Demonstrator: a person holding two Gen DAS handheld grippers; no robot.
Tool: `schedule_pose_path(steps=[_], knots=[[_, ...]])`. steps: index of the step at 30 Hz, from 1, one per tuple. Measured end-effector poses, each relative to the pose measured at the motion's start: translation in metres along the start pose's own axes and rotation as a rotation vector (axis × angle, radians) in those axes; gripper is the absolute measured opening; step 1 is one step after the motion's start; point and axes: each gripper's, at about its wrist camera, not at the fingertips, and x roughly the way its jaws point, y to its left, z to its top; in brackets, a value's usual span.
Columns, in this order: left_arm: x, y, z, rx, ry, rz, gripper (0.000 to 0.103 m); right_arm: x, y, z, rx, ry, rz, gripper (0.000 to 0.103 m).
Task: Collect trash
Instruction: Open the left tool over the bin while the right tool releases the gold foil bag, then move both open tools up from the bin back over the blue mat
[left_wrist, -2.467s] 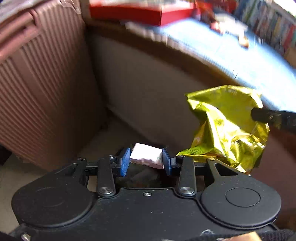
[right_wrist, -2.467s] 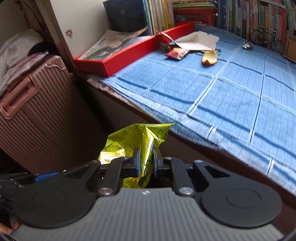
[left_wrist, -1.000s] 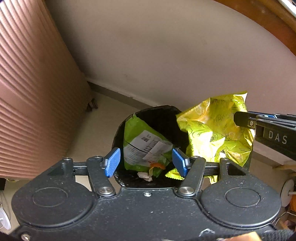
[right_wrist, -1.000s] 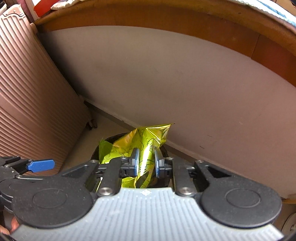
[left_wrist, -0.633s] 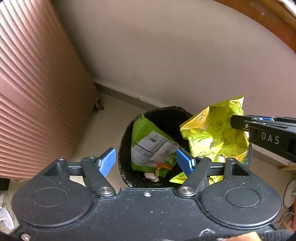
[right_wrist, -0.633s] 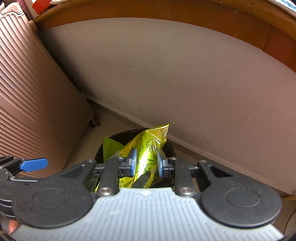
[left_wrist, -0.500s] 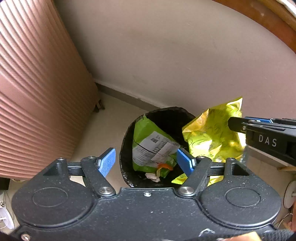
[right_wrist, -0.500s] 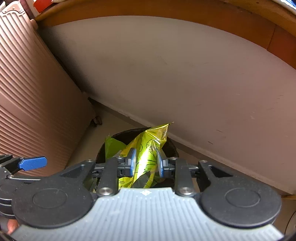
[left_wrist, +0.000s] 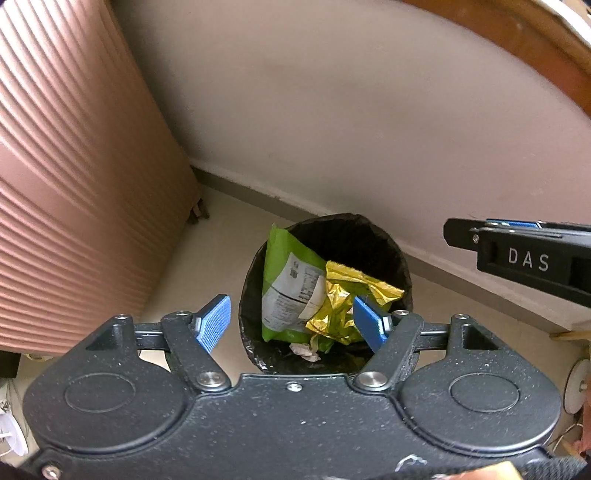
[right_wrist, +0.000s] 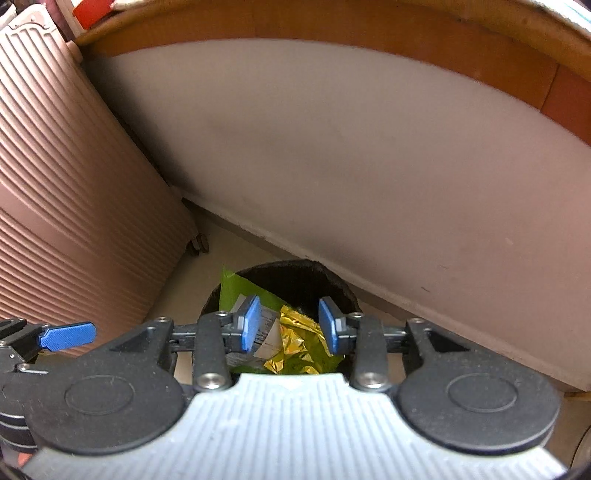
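A round bin with a black liner (left_wrist: 397, 258) (right_wrist: 295, 275) stands on the floor against the wall. Inside it lie a green snack bag (left_wrist: 284, 284) (right_wrist: 236, 288), a crumpled yellow foil wrapper (left_wrist: 343, 299) (right_wrist: 295, 339) and a small white scrap (left_wrist: 304, 349). My left gripper (left_wrist: 291, 323) hangs open above the bin with nothing between its blue pads. My right gripper (right_wrist: 290, 323) is over the bin too; its jaws are opening and nothing is between them, the yellow wrapper lying below. One finger of the right gripper (left_wrist: 517, 254) shows at the right of the left wrist view.
A ribbed pink suitcase (left_wrist: 74, 166) (right_wrist: 66, 192) stands close to the left of the bin, one wheel (left_wrist: 199, 212) near it. A grey panel under a wooden edge (right_wrist: 369, 155) rises behind the bin. Pale floor (left_wrist: 195, 266) lies between suitcase and bin.
The right gripper's jaws spread and let go of the yellow wrapper, which dropped into the bin beside the green bag. The left gripper opened a little wider and stayed over the bin.
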Motion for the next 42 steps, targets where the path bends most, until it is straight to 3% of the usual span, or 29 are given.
schedule_pose_path(steps=[8,14,21,24,26,27,34,38,42], knots=[[-0.055,-0.006,0.03,0.032,-0.07,-0.075,0.071,-0.058,0.005,0.017,0.016,-0.103,-0.001,0.057],[-0.116,-0.022,0.072,0.066,-0.186,-0.158,0.072,-0.132,-0.006,0.042,0.039,-0.267,-0.033,0.07],[-0.162,-0.059,0.127,0.03,-0.288,-0.141,0.073,-0.184,-0.047,0.087,0.102,-0.373,-0.035,0.072],[-0.183,-0.072,0.155,0.006,-0.37,-0.155,0.073,-0.2,-0.072,0.108,0.104,-0.434,-0.03,0.078],[-0.19,-0.085,0.174,0.002,-0.419,-0.134,0.078,-0.201,-0.085,0.129,0.1,-0.447,-0.029,0.078],[-0.192,-0.092,0.183,-0.001,-0.435,-0.119,0.083,-0.201,-0.092,0.137,0.096,-0.457,-0.026,0.078],[-0.163,-0.147,0.259,-0.014,-0.475,-0.076,0.083,-0.169,-0.15,0.197,0.082,-0.475,-0.022,0.078],[-0.124,-0.172,0.297,-0.004,-0.477,-0.078,0.082,-0.157,-0.178,0.21,0.101,-0.469,-0.032,0.078],[-0.084,-0.2,0.33,0.033,-0.467,-0.03,0.078,-0.152,-0.202,0.208,0.118,-0.447,-0.034,0.079]])
